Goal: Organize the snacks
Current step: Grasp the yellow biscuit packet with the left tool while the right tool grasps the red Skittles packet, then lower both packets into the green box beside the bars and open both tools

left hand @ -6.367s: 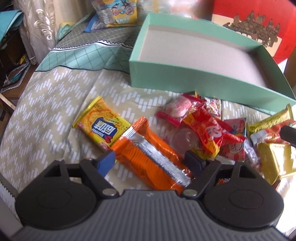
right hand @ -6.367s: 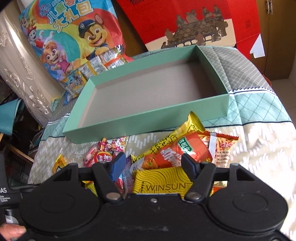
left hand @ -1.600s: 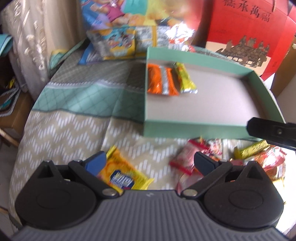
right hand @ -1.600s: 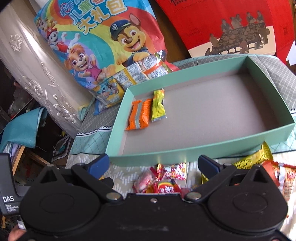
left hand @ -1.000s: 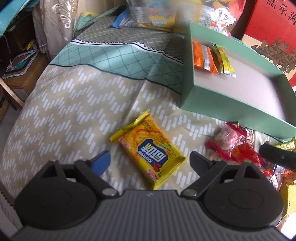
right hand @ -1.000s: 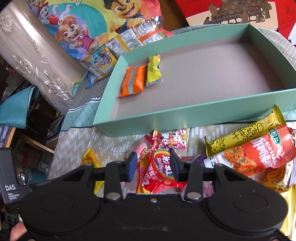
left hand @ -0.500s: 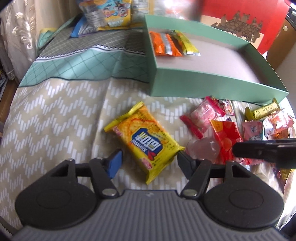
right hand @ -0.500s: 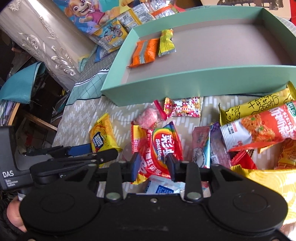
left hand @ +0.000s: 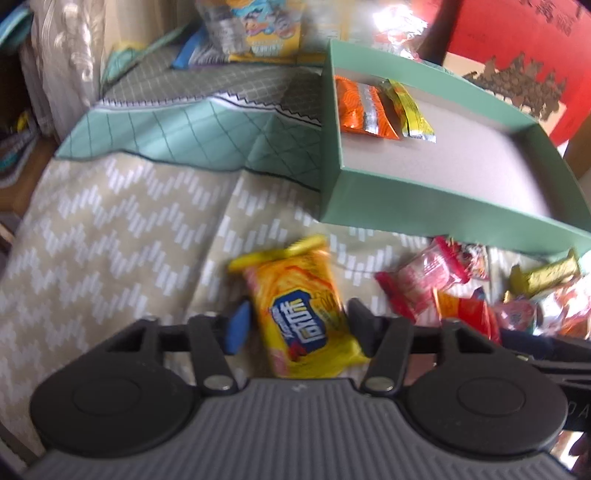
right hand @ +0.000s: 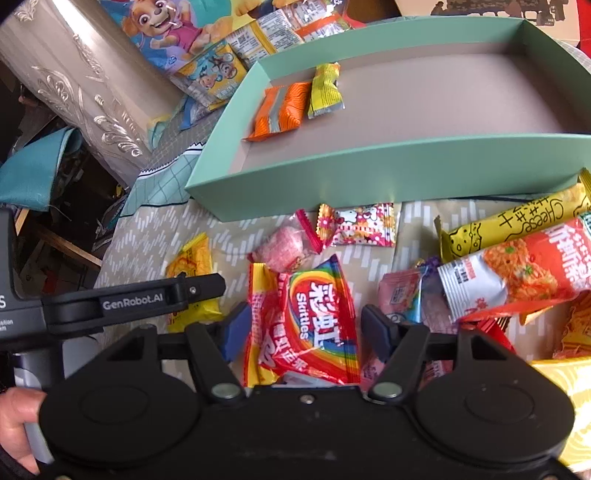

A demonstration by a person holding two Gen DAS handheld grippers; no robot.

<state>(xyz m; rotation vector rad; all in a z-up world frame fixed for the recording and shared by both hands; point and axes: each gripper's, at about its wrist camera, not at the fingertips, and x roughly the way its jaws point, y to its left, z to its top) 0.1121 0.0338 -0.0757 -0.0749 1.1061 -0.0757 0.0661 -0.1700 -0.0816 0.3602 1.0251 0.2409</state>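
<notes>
A yellow biscuit packet [left hand: 299,306] lies on the patterned bedcover between the fingers of my left gripper [left hand: 300,326]. Its jaws are closing, and a thin gap still shows at each pad. My right gripper [right hand: 304,328] straddles a red Skittles bag [right hand: 314,314]; its jaws are opening and the pads stand clear of the bag. Behind both lies the mint-green box [left hand: 443,218] [right hand: 369,173], which holds an orange packet [left hand: 364,110] [right hand: 280,110] and a yellow-green packet [left hand: 410,110] [right hand: 325,92] in its far left corner. One of the left gripper's fingers [right hand: 147,299] crosses the right wrist view.
Loose snacks lie before the box: a pink candy [right hand: 284,247], a cartoon-cat packet [right hand: 356,225], a yellow cheese stick [right hand: 517,221] and a noodle snack [right hand: 517,269]. A cartoon gift bag [right hand: 184,22] and a red box [left hand: 517,37] stand behind. A hand [right hand: 14,417] is at lower left.
My left jaws have narrowed around the yellow packet. My right jaws, nearly shut before, have spread wide and now straddle the Skittles bag a little lower.
</notes>
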